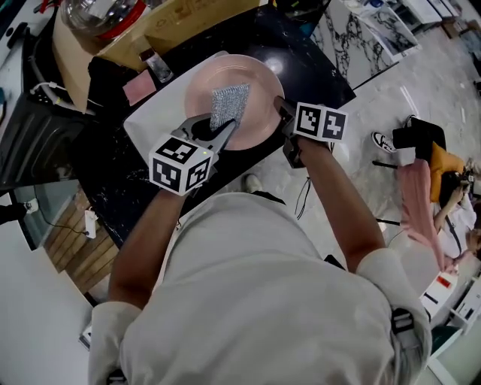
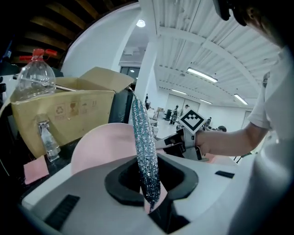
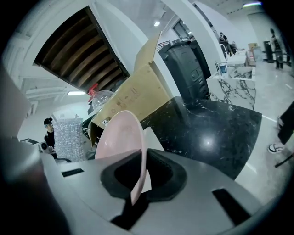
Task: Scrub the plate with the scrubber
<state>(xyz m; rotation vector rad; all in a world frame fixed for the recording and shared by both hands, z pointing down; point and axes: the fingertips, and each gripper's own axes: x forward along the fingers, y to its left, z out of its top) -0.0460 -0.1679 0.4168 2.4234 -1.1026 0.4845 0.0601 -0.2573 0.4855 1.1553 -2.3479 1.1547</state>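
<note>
Head cam looks steeply down; both gripper cams (close-in) share the plate (image 1: 259, 90).

Pale pink, plain, over the whole plate (image 1: 259, 79); silver with a glittering woven metallic texture on the scrubber (image 1: 229, 104); light grey on the bodies of the left gripper (image 1: 229, 124) and the right gripper (image 1: 282, 107), matt black on the jaw linings, white on each cube with black square markers; glossy black with faint pale veining on the counter (image 1: 316, 68); plain white on the board (image 1: 161, 113); brown on the cardboard box (image 1: 188, 22), printed with darker brown symbols; dusty pink on the small pad (image 1: 139, 88); clear with a red cap on the bottle (image 2: 34, 78); white with dark veins on the marble slab (image 1: 346, 37); off-white on the shirt (image 1: 255, 301).
</note>
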